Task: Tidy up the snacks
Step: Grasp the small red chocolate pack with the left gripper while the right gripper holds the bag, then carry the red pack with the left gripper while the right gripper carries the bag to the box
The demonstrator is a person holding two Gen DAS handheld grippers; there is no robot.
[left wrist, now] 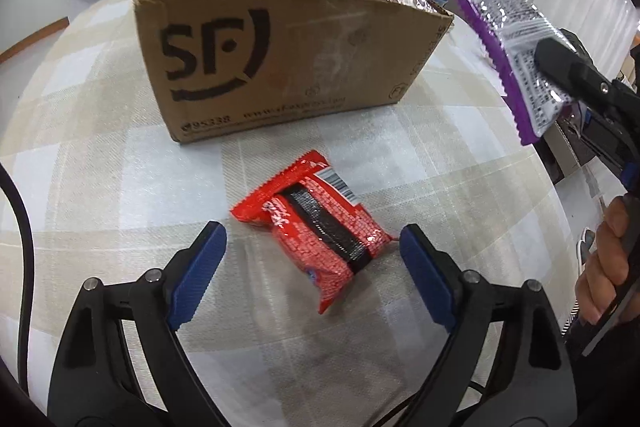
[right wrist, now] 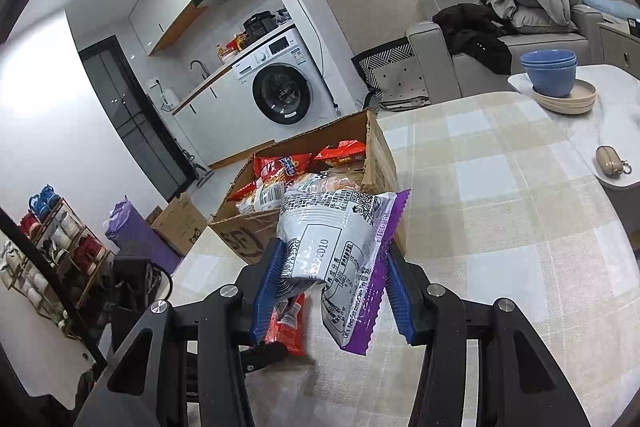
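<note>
box blocks far side | cloth free L/R of red pkt

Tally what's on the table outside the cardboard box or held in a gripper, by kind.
Red snack packs: 1, lying on the table
Purple-edged snack packs: 1, held in the right gripper
Blue bowls: 2, stacked
Beige plates: 2, stacked
Tan pouches: 1
Total: 7

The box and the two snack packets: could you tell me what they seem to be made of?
Box: brown corrugated cardboard, matte, with ragged torn edges and scuffed print.
Red packet: probably thin plastic film, glossy, crinkled, with crimped end seals.
Purple packet: likely metallised plastic film, shiny silver back, zigzag-cut purple edge.
</note>
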